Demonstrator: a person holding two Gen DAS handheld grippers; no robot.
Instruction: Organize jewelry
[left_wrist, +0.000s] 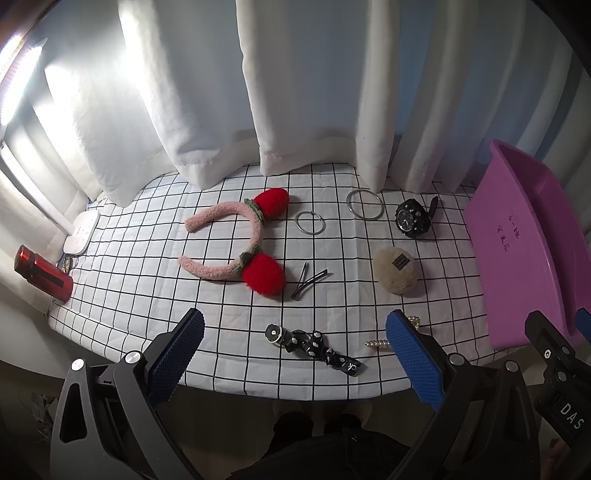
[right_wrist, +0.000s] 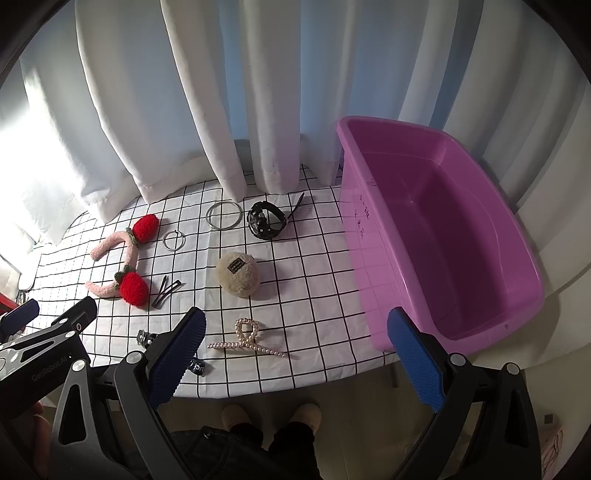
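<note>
Left gripper (left_wrist: 295, 354) hovered spread wide over near table edge, right gripper (right_wrist: 295, 354) likewise spread, holding nothing, pearl hair claw (right_wrist: 246, 339) on checked cloth (right_wrist: 314, 295) between its fingers, purple bin (right_wrist: 443, 236) at right

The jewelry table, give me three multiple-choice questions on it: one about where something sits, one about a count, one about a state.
1. Where does the black watch lie?
A. Inside the purple bin
B. On the checked cloth, just right of the larger metal ring
C. On top of the strawberry headband

2. How many loose metal rings are on the cloth?
A. Two
B. Four
C. None

3. What is the state of the purple bin?
A. Full of jewelry
B. Tipped over
C. Upright and empty

Answers: 1 B, the watch sits on the checked cloth beside the larger metal ring. 2 A, only that one and a smaller ring show. 3 C, its bare inside shows nothing in it.
</note>
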